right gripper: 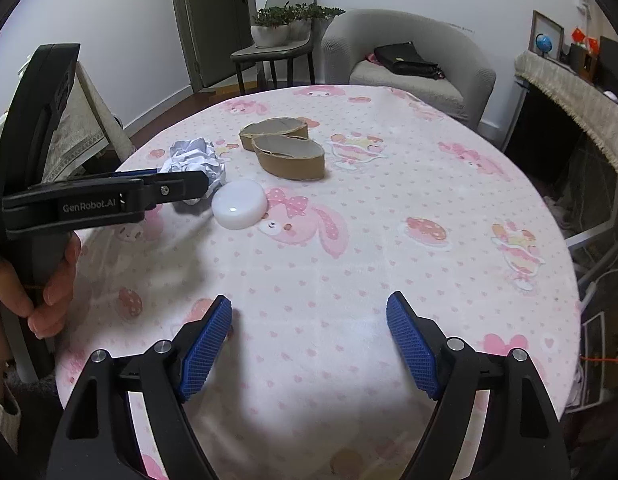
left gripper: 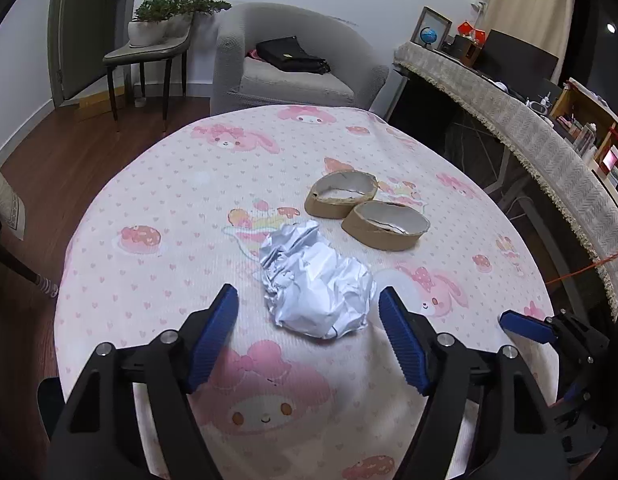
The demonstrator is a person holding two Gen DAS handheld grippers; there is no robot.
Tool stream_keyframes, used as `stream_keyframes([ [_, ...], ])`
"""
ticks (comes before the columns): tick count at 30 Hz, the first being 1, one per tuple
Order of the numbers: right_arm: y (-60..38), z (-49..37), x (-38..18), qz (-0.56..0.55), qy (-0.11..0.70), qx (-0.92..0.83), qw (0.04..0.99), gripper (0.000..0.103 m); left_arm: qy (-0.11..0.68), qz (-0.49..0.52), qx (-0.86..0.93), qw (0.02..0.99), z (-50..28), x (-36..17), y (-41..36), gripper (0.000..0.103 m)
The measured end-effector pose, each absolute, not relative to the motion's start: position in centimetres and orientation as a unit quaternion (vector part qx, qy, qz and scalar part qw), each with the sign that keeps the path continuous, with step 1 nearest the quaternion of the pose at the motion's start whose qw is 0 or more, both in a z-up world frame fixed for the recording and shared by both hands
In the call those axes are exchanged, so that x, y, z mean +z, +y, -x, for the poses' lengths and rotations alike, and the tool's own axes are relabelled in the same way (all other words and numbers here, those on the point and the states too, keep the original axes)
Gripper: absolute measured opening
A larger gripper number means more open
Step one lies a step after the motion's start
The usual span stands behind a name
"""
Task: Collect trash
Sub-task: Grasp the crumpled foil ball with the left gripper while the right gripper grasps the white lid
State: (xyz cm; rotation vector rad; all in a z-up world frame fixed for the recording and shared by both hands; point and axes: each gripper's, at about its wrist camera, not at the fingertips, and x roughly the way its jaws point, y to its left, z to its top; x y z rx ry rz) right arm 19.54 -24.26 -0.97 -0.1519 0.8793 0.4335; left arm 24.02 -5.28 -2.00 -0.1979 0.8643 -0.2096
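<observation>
Paper ball [left gripper: 315,280] lies on the table [left gripper: 149,240] between your left gripper [left gripper: 308,308], whose jaws stand open around it without touching, ready to close, while your right gripper [right gripper: 309,322] waits open and empty, well apart from the cardboard rings [right gripper: 287,152].

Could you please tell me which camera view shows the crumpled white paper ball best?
The left wrist view: the crumpled paper ball lies whole and close, between the open left gripper's fingers. In the right wrist view the ball is smaller, farther off, and partly hidden behind that gripper.
</observation>
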Motion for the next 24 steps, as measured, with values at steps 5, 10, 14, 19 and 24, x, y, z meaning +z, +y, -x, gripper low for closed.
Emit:
stream_keyframes([
  [5,-22.9,-20.0,-1.0,0.075,0.424,0.21,0.878,0.088,0.412,0.12,-0.11,0.896,-24.1,-2.0,-4.4,0.06],
  [10,-20.8,-20.4,-1.1,0.092,0.423,0.213,0.876,0.088,0.412,0.105,-0.117,0.897,-23.6,-1.8,-4.4,0.053],
  [14,-19.6,-20.7,-1.0,0.1,0.42,0.209,0.877,0.082,0.406,0.078,-0.107,0.904,-22.5,-1.6,-3.8,0.053],
  [19,-18.5,-21.3,-1.0,0.098,0.42,0.204,0.879,0.074,0.406,0.076,-0.097,0.906,-21.3,-1.4,-1.7,0.053],
  [24,-18.0,-22.0,-0.9,0.093,0.419,0.199,0.881,0.071,0.387,0.078,-0.097,0.914,-19.6,-0.3,0.3,0.053],
])
